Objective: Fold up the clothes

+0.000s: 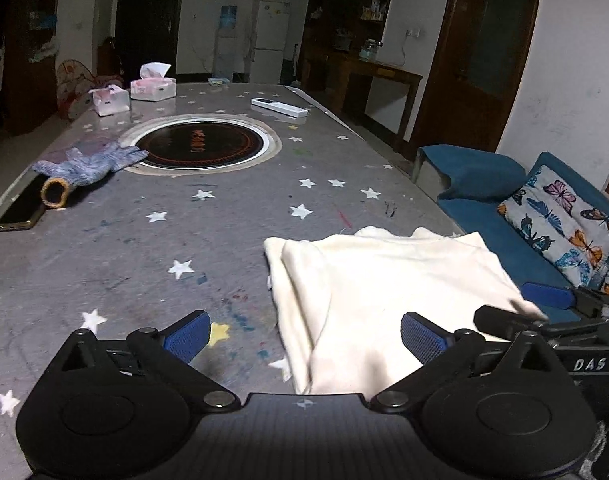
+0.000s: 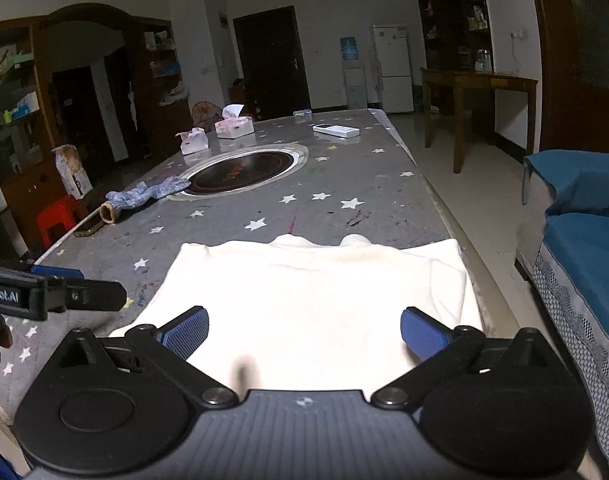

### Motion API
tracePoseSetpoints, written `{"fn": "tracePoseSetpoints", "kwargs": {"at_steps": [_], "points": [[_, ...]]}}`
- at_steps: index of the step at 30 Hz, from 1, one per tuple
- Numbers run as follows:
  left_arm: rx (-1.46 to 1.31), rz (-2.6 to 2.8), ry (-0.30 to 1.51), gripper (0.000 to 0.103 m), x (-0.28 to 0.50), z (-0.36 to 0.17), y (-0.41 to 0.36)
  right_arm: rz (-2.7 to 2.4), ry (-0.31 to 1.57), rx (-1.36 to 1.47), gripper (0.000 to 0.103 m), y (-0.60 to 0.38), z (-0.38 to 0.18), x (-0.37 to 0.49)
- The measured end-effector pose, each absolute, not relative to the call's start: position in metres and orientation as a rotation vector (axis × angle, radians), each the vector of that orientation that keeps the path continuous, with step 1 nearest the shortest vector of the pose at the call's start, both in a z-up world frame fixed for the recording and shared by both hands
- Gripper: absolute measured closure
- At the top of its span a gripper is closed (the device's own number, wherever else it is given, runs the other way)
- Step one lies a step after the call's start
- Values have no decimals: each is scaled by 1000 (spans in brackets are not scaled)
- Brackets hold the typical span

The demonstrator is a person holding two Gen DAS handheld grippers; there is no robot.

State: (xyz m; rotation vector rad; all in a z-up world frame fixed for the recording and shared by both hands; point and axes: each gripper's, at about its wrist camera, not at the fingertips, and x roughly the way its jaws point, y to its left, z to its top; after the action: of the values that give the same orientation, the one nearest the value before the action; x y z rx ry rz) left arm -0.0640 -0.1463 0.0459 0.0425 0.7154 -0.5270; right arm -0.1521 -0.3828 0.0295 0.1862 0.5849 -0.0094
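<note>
A cream garment (image 1: 388, 292) lies folded on the grey star-patterned table (image 1: 152, 248), near its right edge. My left gripper (image 1: 304, 338) stands open over the garment's left border, with nothing pinched between its blue pads. In the right wrist view the same cream garment (image 2: 312, 300) spreads flat below my right gripper (image 2: 304, 334), which is open and holds nothing. The right gripper (image 1: 540, 308) shows at the right of the left wrist view, over the garment's right corner. The left gripper (image 2: 64, 292) reaches in from the left of the right wrist view, beside the garment.
A round hotplate (image 1: 200, 145) is set in the table's middle. A knitted glove (image 1: 88, 162), a phone (image 1: 22, 208), two tissue boxes (image 1: 152, 88) and a white remote (image 1: 278, 107) lie further off. A blue sofa with a butterfly cushion (image 1: 564, 224) stands right of the table.
</note>
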Motion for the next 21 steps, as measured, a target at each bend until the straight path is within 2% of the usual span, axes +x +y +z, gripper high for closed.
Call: {"fn": "tracePoseSetpoints", "kwargs": {"at_steps": [21], "points": [[49, -508, 715, 0, -91, 47, -132, -36, 566, 202, 0, -357, 31, -183]]}}
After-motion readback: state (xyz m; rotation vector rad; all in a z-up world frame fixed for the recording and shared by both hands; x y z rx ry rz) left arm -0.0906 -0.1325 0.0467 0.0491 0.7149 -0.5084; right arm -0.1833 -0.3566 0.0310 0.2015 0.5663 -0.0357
